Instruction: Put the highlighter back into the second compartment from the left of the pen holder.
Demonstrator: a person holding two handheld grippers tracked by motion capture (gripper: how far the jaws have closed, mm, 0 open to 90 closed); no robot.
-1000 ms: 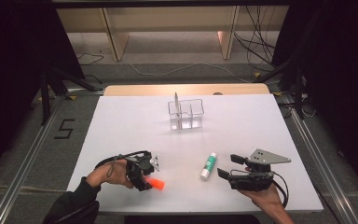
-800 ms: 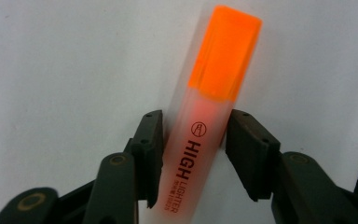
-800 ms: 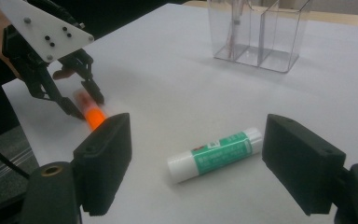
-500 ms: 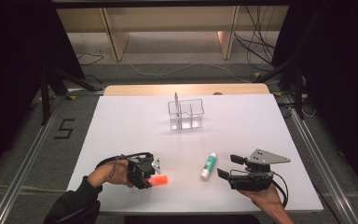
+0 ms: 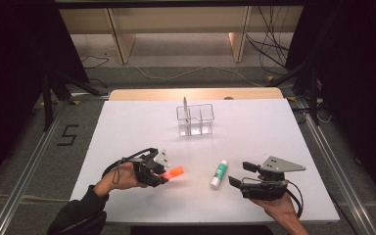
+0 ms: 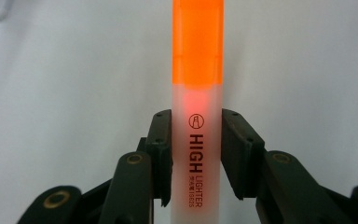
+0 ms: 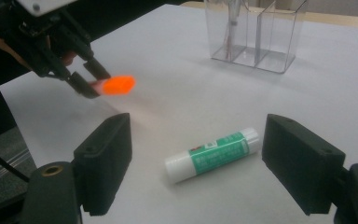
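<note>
The left claw (image 5: 162, 175) sits low over the near left part of the white counter (image 5: 127, 132), the hand (image 5: 120, 177) behind it with the forearm coming in from the bottom edge. Its jaws have just been closing and now clamp the orange highlighter (image 6: 197, 116) by its pale barrel, both pads pressed flat against its sides. The orange cap end sticks out past the jaw tips, raised off the counter. The barrel's rear end runs below the frame in the left claw view, so its full length is cut off.

The right claw (image 5: 238, 177) rests level at the near right, held from below by the right hand (image 5: 279, 205), its jaws standing wide apart with nothing touching them. The green glue stick (image 7: 213, 154) lies on the counter just ahead of it, in line with the gap between the jaws. Farther ahead stands a clear organizer (image 5: 196, 120); the thin item upright in one compartment is too small to identify.
</note>
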